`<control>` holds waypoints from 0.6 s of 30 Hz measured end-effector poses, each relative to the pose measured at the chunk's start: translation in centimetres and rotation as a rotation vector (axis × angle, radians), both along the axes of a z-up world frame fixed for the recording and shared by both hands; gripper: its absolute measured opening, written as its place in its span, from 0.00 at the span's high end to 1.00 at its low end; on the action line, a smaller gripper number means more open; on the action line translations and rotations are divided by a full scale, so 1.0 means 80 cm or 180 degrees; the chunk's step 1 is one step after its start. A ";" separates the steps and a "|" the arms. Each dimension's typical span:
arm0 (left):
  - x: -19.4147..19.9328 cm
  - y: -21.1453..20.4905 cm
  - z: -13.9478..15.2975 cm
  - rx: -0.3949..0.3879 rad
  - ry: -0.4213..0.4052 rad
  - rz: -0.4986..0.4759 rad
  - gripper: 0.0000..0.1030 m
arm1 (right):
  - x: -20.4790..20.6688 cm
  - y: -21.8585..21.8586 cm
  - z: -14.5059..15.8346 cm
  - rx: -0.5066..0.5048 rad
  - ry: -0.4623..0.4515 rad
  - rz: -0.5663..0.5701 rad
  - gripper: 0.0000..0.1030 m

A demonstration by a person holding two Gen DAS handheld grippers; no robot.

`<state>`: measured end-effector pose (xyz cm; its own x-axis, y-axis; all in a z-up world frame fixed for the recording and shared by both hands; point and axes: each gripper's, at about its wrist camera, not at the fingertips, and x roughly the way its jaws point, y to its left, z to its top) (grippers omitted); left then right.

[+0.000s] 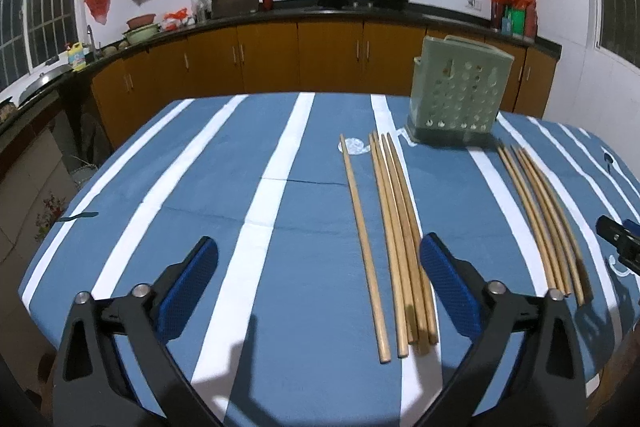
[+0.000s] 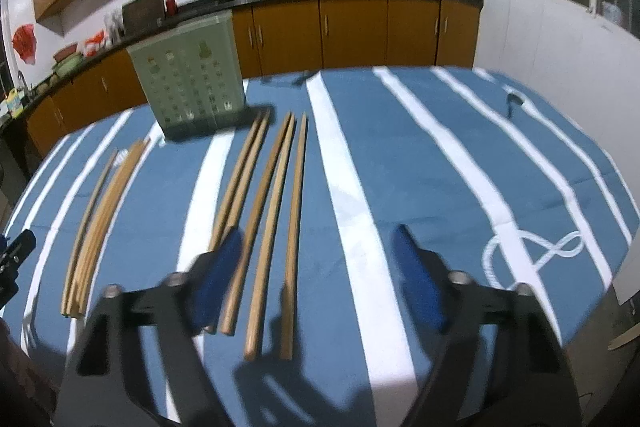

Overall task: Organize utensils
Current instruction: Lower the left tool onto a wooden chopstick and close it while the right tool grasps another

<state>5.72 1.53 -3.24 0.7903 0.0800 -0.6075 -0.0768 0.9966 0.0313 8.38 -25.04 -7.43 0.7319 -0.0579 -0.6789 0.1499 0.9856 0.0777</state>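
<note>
Several wooden chopsticks lie lengthwise on the blue striped tablecloth in two groups. In the left wrist view one group [image 1: 394, 239] lies between my fingers, toward the right one, and the other group [image 1: 544, 219] lies further right. A pale green perforated utensil holder [image 1: 460, 93] stands upright beyond them. My left gripper [image 1: 318, 259] is open and empty above the cloth. In the right wrist view my right gripper [image 2: 318, 255] is open and empty over one chopstick group [image 2: 268, 215]; the other group [image 2: 100, 215] lies at left. The holder [image 2: 188, 83] stands behind.
The tablecloth [image 1: 224, 167] covers a rounded table; its edges fall away at left and front. A kitchen counter [image 1: 280, 15] with woks, bowls and wooden cabinets runs behind. The right gripper's tip [image 1: 618, 239] shows at the right edge of the left wrist view.
</note>
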 end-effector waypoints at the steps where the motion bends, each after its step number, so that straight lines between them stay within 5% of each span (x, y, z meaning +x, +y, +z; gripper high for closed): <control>1: 0.006 -0.001 -0.003 -0.0003 0.0055 -0.0023 0.14 | 0.007 -0.001 -0.005 0.0023 0.0060 0.0001 0.43; 6: 0.028 -0.004 -0.020 -0.0184 0.0345 -0.0146 0.34 | 0.028 -0.005 -0.021 0.0092 0.0241 0.0008 0.56; 18: 0.049 0.001 -0.039 -0.0362 0.0685 -0.0183 0.61 | 0.036 0.002 -0.036 0.0015 0.0358 0.0079 0.78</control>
